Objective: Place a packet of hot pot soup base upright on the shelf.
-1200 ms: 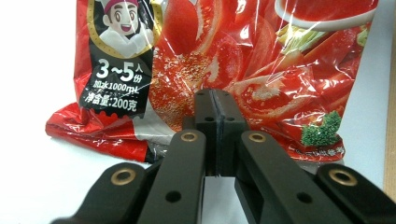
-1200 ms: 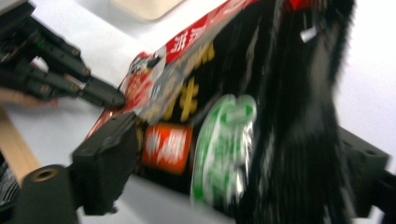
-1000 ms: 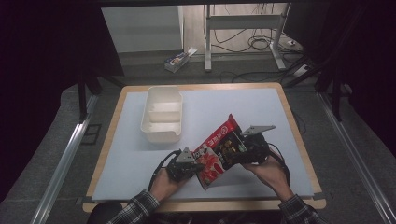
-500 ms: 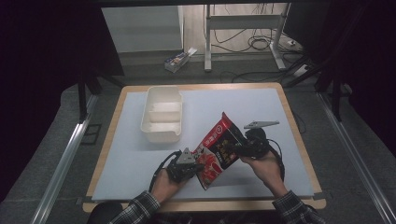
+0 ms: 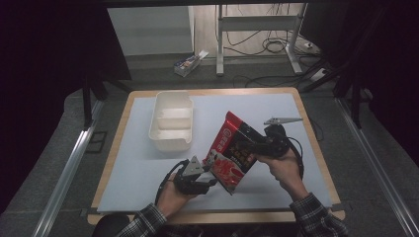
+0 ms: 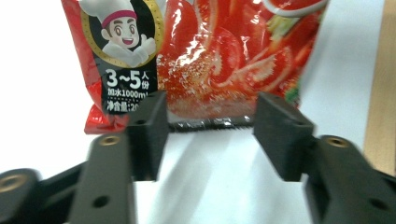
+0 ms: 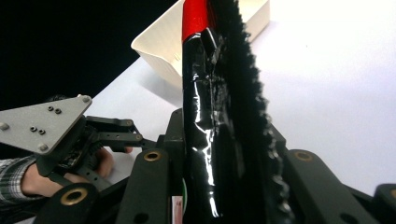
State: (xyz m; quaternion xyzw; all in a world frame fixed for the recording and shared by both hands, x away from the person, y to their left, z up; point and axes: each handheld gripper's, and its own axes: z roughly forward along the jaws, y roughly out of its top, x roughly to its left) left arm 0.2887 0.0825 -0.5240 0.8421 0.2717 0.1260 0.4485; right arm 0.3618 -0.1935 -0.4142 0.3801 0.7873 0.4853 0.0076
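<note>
High view: red packet (image 5: 232, 152) above worktop (image 5: 138, 173), long axis 11 to 5 o'clock, right hand-held gripper (image 5: 258, 146) pinching it.
Left gripper view: left hand-held gripper (image 6: 209, 135) spread beneath packet's serrated edge.
Right gripper view: packet edge-on, white container (image 7: 163, 44) at 11 o'clock.

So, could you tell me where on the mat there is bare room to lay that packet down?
The white mat is bare left of the left gripper, below the divided container. It is also bare along the far right, between the container and the right edge, beyond the red packet. The near middle is crowded: both hands, the right gripper and the packet.
</note>
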